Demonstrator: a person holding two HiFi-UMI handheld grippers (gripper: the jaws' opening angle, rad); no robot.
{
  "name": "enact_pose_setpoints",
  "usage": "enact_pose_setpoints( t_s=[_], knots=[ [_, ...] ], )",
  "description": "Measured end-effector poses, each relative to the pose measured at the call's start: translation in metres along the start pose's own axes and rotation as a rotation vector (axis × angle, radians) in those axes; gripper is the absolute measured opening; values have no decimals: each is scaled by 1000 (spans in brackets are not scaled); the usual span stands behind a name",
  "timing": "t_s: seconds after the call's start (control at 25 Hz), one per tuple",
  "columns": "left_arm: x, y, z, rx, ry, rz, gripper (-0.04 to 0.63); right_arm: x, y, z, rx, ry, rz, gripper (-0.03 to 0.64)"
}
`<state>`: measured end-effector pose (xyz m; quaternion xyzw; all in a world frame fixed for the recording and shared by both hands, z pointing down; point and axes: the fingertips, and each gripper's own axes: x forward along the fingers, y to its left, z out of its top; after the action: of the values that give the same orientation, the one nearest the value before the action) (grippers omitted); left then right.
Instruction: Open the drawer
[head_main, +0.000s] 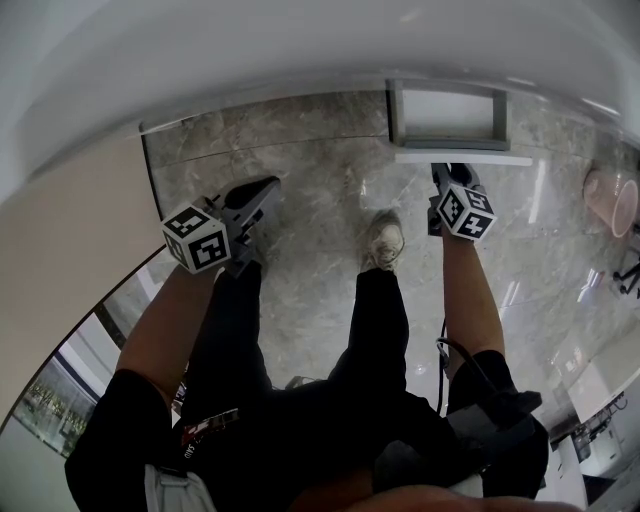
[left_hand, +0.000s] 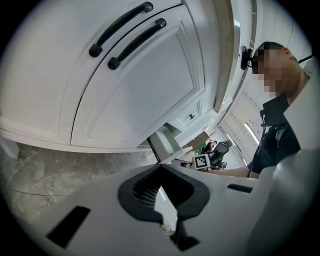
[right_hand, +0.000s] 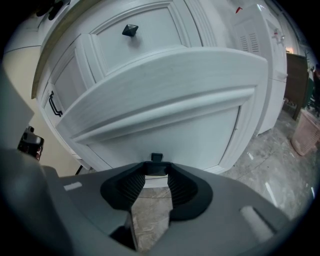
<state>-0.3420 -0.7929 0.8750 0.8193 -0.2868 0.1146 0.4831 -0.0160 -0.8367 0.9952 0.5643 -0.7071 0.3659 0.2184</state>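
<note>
**Cabinet** (right_hand: 260, 65): white and panelled, rising behind and above the drawer.

**Floor** (head_main: 320, 170): grey marble, spread below the drawer.

**Drawer** (right_hand: 165, 95): stands partway out of the cabinet, under 1 closed drawer. Its white front faces me, and the head view shows its box open on top.

**My left claw** (left_hand: 161, 186): well to the left of the drawer and clear of it. The 2 jaws are drawn together with nothing between them.

**My right claw** (right_hand: 156, 172): at the middle of the drawer's front, just under its lower edge. It is clenched on the knob.

**Knob** (right_hand: 156, 158): small and black, on the drawer's front, held between my right claw's 2 jaw tips.
</note>
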Motion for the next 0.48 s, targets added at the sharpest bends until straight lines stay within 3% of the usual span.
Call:
enact_pose_setpoints(
  t_s=[0.48],
  knots=[
    [4, -7, -3, 0, 8, -13, -2, -25, -3, -30, 8, 37, -6, 138]
  ],
)
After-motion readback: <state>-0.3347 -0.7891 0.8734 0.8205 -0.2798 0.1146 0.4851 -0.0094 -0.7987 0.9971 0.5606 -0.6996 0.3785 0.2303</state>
